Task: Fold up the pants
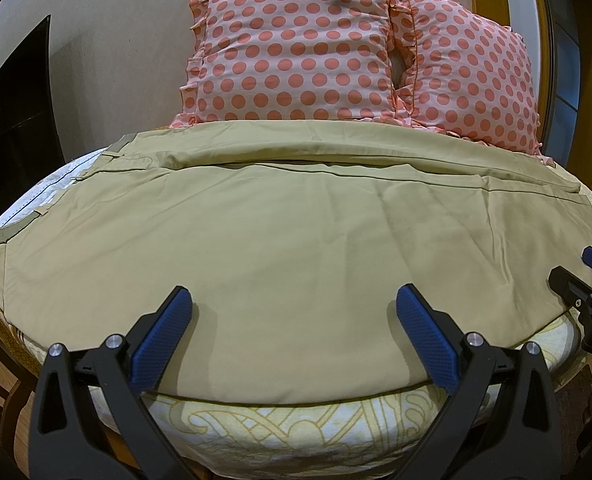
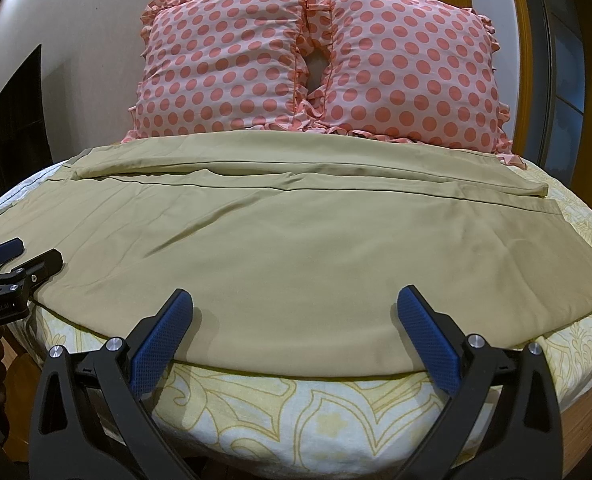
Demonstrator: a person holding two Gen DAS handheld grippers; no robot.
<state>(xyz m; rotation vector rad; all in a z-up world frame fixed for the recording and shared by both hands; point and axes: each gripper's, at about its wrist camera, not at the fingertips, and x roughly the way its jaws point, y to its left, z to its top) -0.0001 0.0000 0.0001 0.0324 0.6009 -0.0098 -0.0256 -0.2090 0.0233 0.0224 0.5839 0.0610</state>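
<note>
Khaki pants [image 1: 288, 216] lie flat across the bed, waistband at the left, leg ends at the right, one leg behind the other. They also fill the right wrist view [image 2: 296, 240]. My left gripper [image 1: 294, 304] is open and empty, hovering over the near edge of the pants toward the waist side. My right gripper [image 2: 294, 306] is open and empty over the near edge toward the leg ends. The right gripper shows at the right edge of the left wrist view [image 1: 588, 280]; the left gripper shows at the left edge of the right wrist view [image 2: 20, 260].
Two pink polka-dot pillows [image 1: 296, 48] [image 2: 412, 64] stand behind the pants against the wall. The yellow-patterned bedsheet [image 1: 280, 424] [image 2: 296, 416] shows at the bed's near edge. A dark cabinet [image 1: 12, 120] stands at the left.
</note>
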